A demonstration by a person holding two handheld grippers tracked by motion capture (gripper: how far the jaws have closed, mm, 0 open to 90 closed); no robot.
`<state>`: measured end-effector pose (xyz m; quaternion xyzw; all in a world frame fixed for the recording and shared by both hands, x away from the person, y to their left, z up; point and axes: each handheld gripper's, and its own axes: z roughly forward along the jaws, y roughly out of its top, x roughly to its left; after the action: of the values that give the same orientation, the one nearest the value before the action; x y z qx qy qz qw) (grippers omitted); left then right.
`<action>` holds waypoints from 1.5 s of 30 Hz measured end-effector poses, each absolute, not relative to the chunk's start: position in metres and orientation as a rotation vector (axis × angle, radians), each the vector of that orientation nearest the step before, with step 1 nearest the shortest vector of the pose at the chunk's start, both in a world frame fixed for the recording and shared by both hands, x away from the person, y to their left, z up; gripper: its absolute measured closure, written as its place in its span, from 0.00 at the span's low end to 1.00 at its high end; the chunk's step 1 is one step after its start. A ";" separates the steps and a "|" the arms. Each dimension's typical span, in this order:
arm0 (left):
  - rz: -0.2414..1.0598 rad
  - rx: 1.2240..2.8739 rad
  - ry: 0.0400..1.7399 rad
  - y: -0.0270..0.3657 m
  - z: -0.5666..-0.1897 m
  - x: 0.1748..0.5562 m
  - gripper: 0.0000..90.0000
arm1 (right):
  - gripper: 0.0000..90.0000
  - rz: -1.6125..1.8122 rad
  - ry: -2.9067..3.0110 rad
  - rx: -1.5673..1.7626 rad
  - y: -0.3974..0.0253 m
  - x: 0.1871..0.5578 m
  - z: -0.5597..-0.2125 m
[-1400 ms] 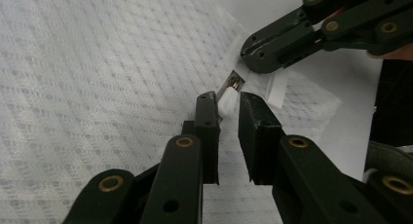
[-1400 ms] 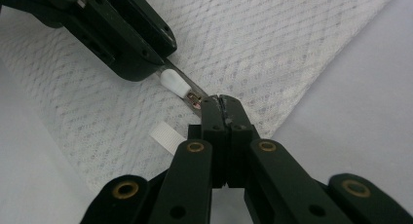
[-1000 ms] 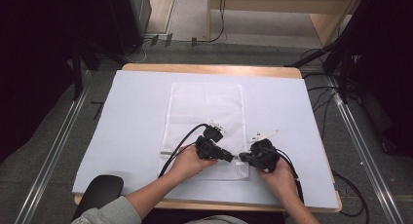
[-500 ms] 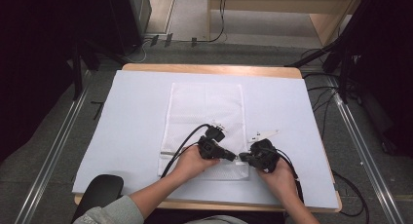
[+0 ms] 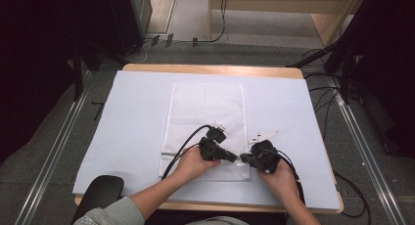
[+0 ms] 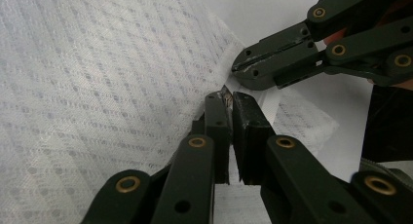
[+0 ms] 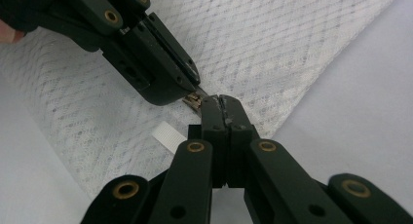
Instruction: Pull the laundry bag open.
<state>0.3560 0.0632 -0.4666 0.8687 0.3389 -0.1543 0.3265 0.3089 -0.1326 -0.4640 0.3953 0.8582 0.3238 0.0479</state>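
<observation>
We see the white mesh zip bag (image 5: 205,122) flat on the pale blue table cover (image 5: 122,122); at its near right corner, our left gripper (image 6: 228,95) pinches the metal zipper pull (image 7: 193,101), our right gripper (image 7: 225,103) clamps the bag's edge.

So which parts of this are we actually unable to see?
- High view: where the left gripper and right gripper meet on the mesh bag is too small to read.
- Right gripper view: the zipper pull is mostly covered by jaws.
- High view: the bag's contents cannot be told.

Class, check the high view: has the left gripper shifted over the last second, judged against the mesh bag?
No. The left gripper sits at the same spot near the mesh bag's lower right edge.
</observation>
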 end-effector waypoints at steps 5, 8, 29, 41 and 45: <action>-0.444 2.278 0.891 0.064 -0.466 0.361 0.98 | 1.00 0.968 2.610 1.210 -0.131 0.308 -0.463; -0.485 2.271 0.900 0.066 -0.467 0.367 0.98 | 1.00 0.963 2.608 1.209 -0.131 0.307 -0.463; -0.539 2.303 0.903 0.082 -0.461 0.375 0.98 | 1.00 0.978 2.614 1.206 -0.133 0.308 -0.464; -0.525 2.300 0.916 0.092 -0.457 0.375 0.98 | 1.00 1.000 2.621 1.189 -0.135 0.308 -0.465; -0.515 2.312 0.918 0.095 -0.456 0.374 0.98 | 1.00 1.011 2.623 1.180 -0.136 0.308 -0.466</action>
<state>0.3742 0.0954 -0.4563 0.8693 0.3450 -0.1935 0.2963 0.3085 -0.1358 -0.4659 0.3866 0.8594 0.3313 0.0465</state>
